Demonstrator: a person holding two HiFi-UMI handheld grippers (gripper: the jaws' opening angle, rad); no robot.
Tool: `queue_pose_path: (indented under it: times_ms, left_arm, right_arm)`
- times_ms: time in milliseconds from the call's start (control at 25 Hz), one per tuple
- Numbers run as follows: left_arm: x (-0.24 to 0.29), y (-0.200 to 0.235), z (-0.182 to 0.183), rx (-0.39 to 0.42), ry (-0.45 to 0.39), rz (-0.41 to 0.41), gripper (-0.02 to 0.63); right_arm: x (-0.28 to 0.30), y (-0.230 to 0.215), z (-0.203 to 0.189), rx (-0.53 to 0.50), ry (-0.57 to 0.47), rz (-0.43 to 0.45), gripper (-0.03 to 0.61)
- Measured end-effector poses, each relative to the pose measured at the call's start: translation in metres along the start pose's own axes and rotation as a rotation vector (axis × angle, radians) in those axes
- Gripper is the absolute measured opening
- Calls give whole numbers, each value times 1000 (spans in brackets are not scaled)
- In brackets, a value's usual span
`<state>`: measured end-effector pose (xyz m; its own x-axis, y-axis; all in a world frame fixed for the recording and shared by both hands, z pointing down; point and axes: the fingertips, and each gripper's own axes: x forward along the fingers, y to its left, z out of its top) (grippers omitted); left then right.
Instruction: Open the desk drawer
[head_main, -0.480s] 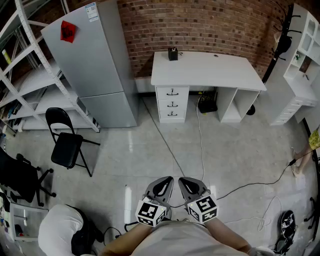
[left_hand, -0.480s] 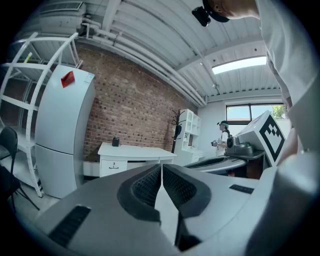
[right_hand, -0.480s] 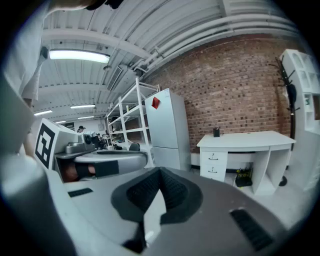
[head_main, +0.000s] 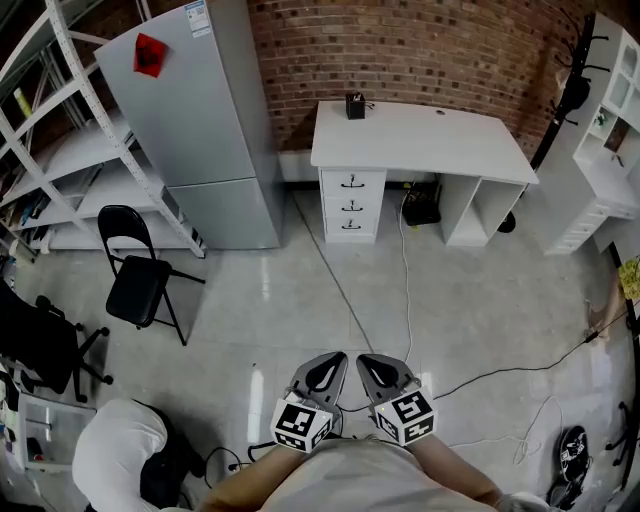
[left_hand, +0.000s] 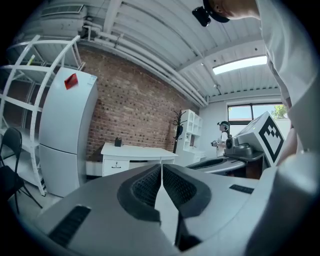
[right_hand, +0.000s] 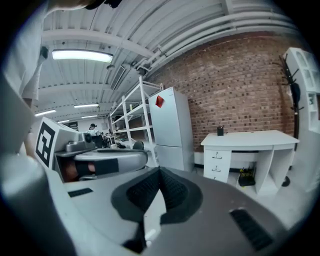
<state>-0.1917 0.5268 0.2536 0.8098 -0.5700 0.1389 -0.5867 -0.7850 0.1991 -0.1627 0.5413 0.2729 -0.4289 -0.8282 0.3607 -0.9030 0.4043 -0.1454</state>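
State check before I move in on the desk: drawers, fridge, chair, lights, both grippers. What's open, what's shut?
Top desk drawer: shut.
Middle desk drawer: shut.
Bottom desk drawer: shut.
Refrigerator: both doors shut.
Folding chair: unfolded, seat empty.
Ceiling light: on.
Left gripper: jaws together, nothing between them.
Right gripper: jaws together, nothing between them.

Fridge (head_main: 200, 120) left of desk (head_main: 430, 135), drawers (head_main: 351, 206) under desk's left, chair (head_main: 140, 288) before shelving (head_main: 75, 150)
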Motion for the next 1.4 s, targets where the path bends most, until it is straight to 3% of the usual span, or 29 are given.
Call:
queue_pose_path:
  times_ms: [200, 560, 1000, 1400]
  left_arm:
    - [-5, -1, -3, -4, 5, 17, 18]
    - [-8, -31, -12, -9, 10, 66, 18]
    - [4, -89, -25, -11, 23, 102, 18]
    - [42, -64, -19, -15, 22, 106, 18]
  right_arm:
    - [-7, -3, 1, 22, -24, -13, 15]
    - [-64, -49, -27, 95, -26, -101, 15]
    - [-112, -51, -54, 81, -8, -21, 15]
    - [-98, -84, -51, 100, -4, -43, 15]
